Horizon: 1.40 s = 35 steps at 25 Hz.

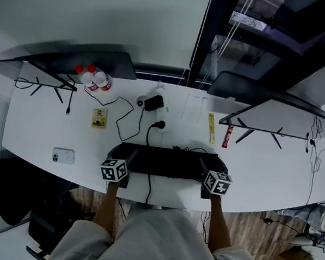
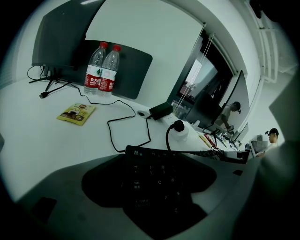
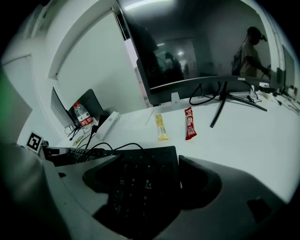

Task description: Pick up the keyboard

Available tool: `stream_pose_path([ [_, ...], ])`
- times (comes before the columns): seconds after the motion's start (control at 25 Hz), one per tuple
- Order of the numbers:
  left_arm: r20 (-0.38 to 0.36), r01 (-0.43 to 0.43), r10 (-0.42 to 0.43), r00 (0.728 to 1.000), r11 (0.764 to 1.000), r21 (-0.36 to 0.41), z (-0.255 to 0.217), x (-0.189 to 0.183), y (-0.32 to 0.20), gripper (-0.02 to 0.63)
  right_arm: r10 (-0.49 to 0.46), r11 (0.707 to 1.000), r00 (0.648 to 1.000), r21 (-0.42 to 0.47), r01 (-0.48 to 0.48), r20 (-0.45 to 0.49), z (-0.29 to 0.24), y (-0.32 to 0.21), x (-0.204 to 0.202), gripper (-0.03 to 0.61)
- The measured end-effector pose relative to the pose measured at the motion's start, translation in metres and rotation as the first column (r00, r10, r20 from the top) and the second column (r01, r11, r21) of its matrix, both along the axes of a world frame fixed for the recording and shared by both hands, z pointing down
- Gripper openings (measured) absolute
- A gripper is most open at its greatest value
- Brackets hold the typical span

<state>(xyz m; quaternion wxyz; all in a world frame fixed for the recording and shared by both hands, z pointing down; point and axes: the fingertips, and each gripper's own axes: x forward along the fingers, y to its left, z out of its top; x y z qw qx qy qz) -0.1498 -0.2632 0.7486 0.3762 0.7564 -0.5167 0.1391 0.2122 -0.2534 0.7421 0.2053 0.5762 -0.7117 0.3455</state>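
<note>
A black keyboard (image 1: 170,163) lies along the near edge of the white desk (image 1: 39,126), its cable trailing off the back. My left gripper (image 1: 122,150) straddles its left end. In the left gripper view the keyboard (image 2: 154,178) fills the gap of that gripper (image 2: 152,169): one jaw is outside the Esc corner and the other jaw lies over the keys. My right gripper (image 1: 213,161) straddles the right end in the same way. In the right gripper view the outer jaw stands beside the edge of the keyboard (image 3: 145,185). Both right gripper (image 3: 145,164) and left stand wide apart.
Two water bottles (image 1: 95,78) and a yellow packet (image 1: 99,117) sit at back left, and a phone (image 1: 63,156) lies at front left. A power adapter (image 1: 153,102) and plug (image 1: 158,124) lie behind the keyboard. Yellow (image 1: 211,128) and red (image 1: 227,136) snack bars lie at right. Monitor stands (image 1: 279,134) flank the desk.
</note>
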Motion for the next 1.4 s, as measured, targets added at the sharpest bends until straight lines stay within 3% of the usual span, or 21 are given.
stream_pose_path([
  [0.64,-0.019,0.003,0.001,1.0,0.986,0.168,-0.07,-0.003,-0.01,0.319,0.011,0.983,1.0,0.182,-0.007,-0.018,-0.078,-0.003,-0.003,0.381],
  [1.4,-0.032,0.01,0.003,0.999,0.918,0.396,-0.177,0.0,-0.031,0.319,0.014,0.903,0.999,0.43,0.003,-0.037,-0.186,-0.016,-0.001,0.374],
])
